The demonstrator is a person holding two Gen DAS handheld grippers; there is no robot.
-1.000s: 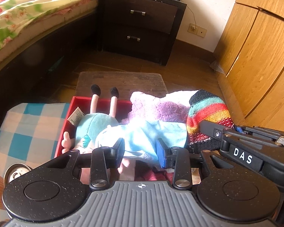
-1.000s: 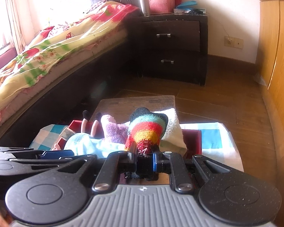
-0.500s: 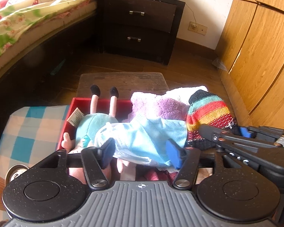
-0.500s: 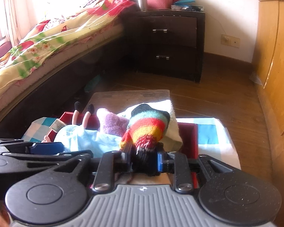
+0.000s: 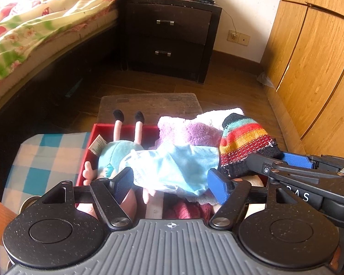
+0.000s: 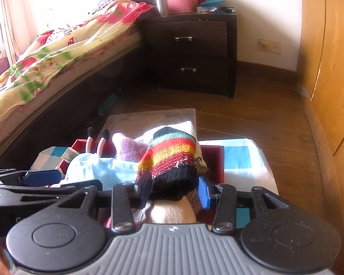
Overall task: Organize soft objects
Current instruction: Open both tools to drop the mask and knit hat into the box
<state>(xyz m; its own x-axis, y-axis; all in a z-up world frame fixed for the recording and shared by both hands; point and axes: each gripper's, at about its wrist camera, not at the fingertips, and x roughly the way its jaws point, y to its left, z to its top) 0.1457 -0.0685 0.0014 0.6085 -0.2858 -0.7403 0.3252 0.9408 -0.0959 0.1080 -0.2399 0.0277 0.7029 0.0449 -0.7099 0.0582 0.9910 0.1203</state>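
A red box point(image 5: 92, 142) on a blue-and-white checked cloth point(image 5: 45, 155) holds a heap of soft things. In it lie a plush doll point(image 5: 117, 153) with pink legs, a purple fluffy piece point(image 5: 195, 133), a white towel point(image 5: 220, 114) and a light blue cloth point(image 5: 172, 167). My left gripper point(image 5: 170, 185) hovers over the blue cloth; its jaws are opening and stand wide on either side of it. A rainbow-striped knit point(image 6: 172, 151) lies at the right of the heap. My right gripper point(image 6: 174, 190) has the knit's black cuff between its opening jaws, and the pads no longer squeeze it.
A dark nightstand point(image 5: 167, 39) stands at the back, with a bed point(image 5: 34, 27) under a flowered cover on the left. Wooden wardrobe doors point(image 5: 314, 68) run along the right. A low wooden board point(image 5: 149, 103) lies on the floor just beyond the box.
Both pairs of jaws have widened. The left one has let go of the light blue cloth. The right one, pinched on the black cuff before, has loosened. Both views have drawn back slightly.
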